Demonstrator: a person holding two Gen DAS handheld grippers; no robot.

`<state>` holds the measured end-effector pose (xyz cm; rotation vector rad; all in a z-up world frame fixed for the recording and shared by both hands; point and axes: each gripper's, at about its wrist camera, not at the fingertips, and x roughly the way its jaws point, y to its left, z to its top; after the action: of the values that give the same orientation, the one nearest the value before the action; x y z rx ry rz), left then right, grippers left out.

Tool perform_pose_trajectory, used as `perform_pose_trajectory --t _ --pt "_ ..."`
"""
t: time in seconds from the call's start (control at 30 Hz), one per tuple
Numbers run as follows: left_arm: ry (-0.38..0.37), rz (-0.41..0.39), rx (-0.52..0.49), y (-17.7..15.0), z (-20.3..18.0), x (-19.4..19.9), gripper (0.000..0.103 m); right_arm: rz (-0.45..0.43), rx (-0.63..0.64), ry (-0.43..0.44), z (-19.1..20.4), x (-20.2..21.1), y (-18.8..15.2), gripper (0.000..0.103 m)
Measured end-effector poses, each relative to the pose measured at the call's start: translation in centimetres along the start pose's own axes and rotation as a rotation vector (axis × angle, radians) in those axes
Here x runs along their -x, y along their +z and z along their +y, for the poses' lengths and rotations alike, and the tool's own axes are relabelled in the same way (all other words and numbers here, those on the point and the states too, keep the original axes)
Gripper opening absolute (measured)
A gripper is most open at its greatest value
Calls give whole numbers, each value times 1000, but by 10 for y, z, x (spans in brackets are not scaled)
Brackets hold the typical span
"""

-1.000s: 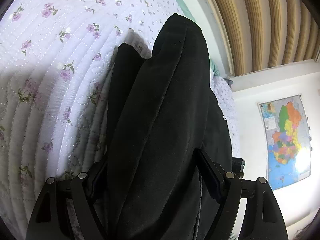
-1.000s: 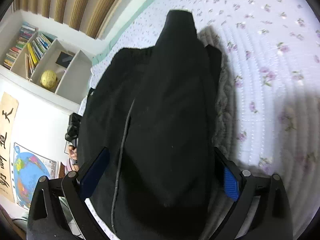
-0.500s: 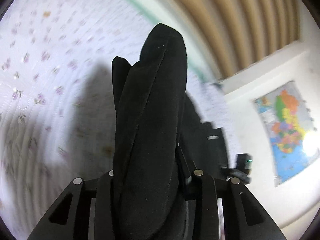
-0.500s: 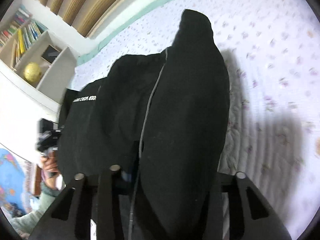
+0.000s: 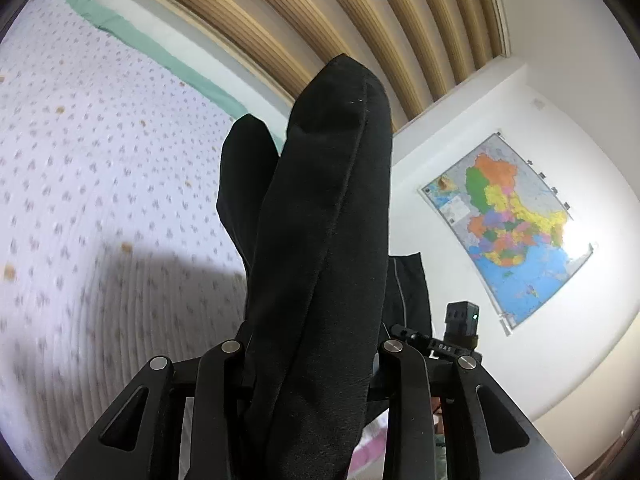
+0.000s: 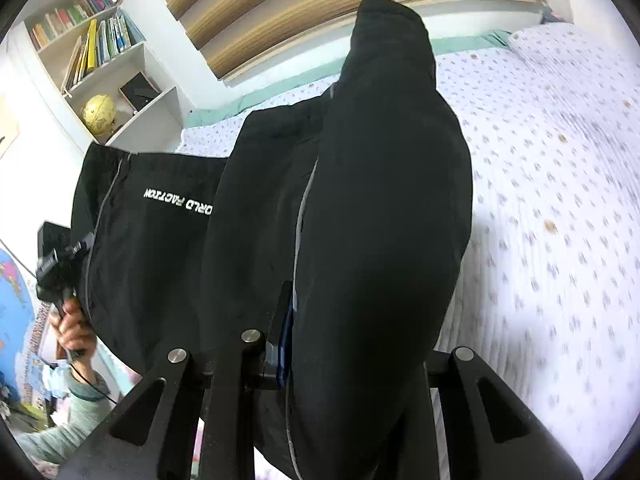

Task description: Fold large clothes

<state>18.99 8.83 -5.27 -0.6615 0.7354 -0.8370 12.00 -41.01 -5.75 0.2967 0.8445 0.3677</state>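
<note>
The left gripper is clamped on a thick fold of the large black fabric garment, its two black fingers pressed against the bundle from either side with no gap showing. The cloth rises out of the jaws as a tall rounded column with a stitched seam along its right edge, and a second, narrower flap stands just behind it on the left. Far to the left lies the white quilted bedspread with small purple flowers, well below the lifted cloth, which casts a shadow on it. On the white wall to the right hangs a colourful map poster

The right gripper is likewise closed tight on another bunched part of the same garment; a blue-edged pad on its left finger touches the cloth beside a grey piping line. From this grip the fabric stretches left as a hanging sheet with white lettering across to the person's left hand, seen small at the far left holding the other gripper. Beyond stand a white bookshelf with books and a small golden globe; the flowered bedspread fills the right side
</note>
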Motion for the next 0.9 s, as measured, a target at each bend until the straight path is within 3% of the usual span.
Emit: perform_pose_trajectory --t 0.1,0.17,0.23,0.27,0.33,0.4,0.43,0.47,0.5,0.53,0.57,0.6,0.7,0.8,0.9 --pt "12 33 46 -24 18 -1 33 25 -3 -30 -7 -6 -7 28" --pt "40 69 93 -38 39 -11 33 93 -48 -57 -19 -28 -14 28" --pt "83 106 159 -51 72 -24 34 143 -76 -88 -31 -49 -23 28" --pt "110 106 192 -57 90 -27 35 157 -77 -145 -40 -62 -28 28" --pt "130 106 299 -65 136 -24 42 164 -123 -161 -59 -72 -34 37" --pt "55 142 442 -79 192 -21 53 173 -253 -103 -92 -80 -43 47" --pt "-20 163 517 -90 221 -19 53 178 -310 -79 -105 -83 -49 60" --pt "-118 155 579 -97 239 -15 51 186 -372 -63 -120 -86 -57 66" --pt "-165 131 616 -101 247 -7 49 189 -404 -61 -128 -87 -63 77" --pt "-166 104 629 -102 248 3 49 193 -432 -52 -136 -85 -69 81" --pt "-126 81 599 -98 242 15 49 194 -443 -40 -138 -84 -71 81" --pt "-34 54 530 -91 230 31 50 199 -448 -36 -139 -78 -73 81" --pt "185 6 367 -69 181 64 50 169 -357 -181 -113 -57 -56 81" --pt "246 -18 185 -53 107 69 55 29 -142 -389 -52 -23 -32 81" --pt "333 45 -22 -54 30 36 63 -38 3 -375 1 -15 -19 82"
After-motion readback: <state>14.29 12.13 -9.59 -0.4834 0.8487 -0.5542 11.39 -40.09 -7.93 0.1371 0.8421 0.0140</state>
